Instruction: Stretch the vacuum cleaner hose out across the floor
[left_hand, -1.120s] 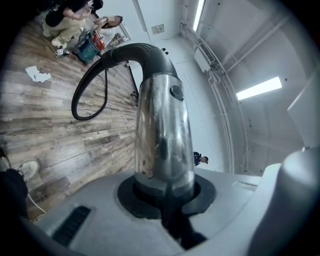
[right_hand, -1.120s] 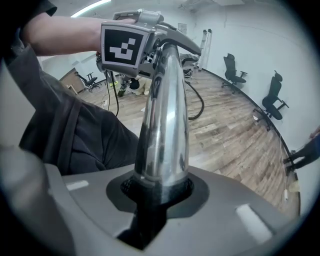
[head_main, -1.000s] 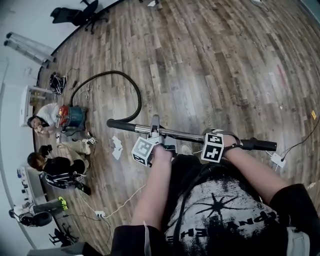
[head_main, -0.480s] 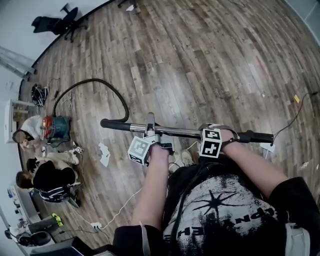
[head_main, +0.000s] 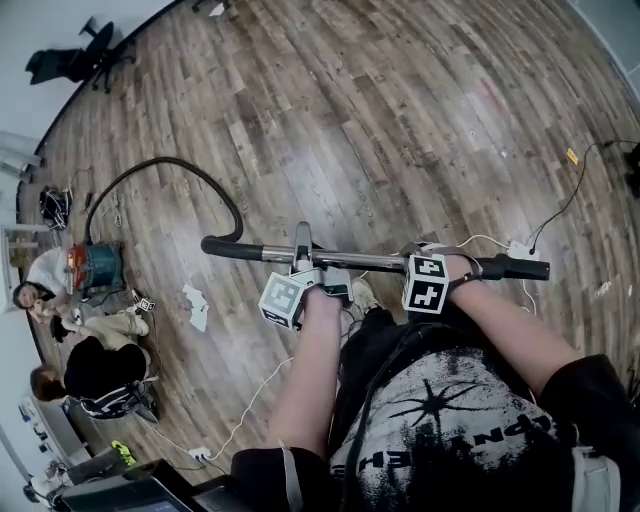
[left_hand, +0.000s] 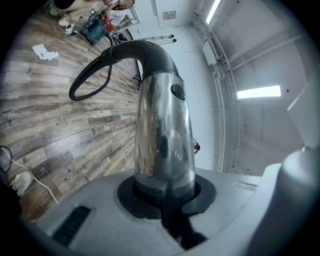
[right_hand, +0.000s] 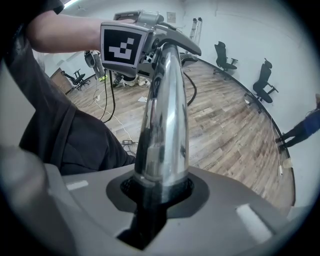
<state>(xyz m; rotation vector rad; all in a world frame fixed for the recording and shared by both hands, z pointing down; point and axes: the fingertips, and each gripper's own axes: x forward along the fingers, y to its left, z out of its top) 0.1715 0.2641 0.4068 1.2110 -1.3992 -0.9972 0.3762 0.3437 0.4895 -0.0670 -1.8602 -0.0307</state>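
Observation:
A chrome vacuum wand (head_main: 370, 262) hangs level in front of me, above the wood floor. My left gripper (head_main: 304, 262) is shut on it near its left end, where the black handle bend (head_main: 225, 248) begins. My right gripper (head_main: 441, 266) is shut on it near the black right end (head_main: 520, 268). The black hose (head_main: 170, 165) arcs from the handle across the floor to the red-and-blue canister (head_main: 95, 267). In the left gripper view, the left gripper (left_hand: 165, 187) clamps the chrome tube (left_hand: 165, 130); the hose (left_hand: 87, 80) curves away. The right gripper (right_hand: 160, 187) clamps the tube (right_hand: 162, 115) likewise.
Two people sit on the floor at the left (head_main: 95, 365), beside the canister. A crumpled white paper (head_main: 195, 305) lies near them. A white power strip (head_main: 520, 248) with cables lies at the right, and a white cord (head_main: 250, 405) trails at my feet. An office chair (head_main: 75, 62) stands far left.
In the head view, the canister, the seated people and the hose loop have slid toward the left edge and look farther off. Both grippers keep their hold on the wand.

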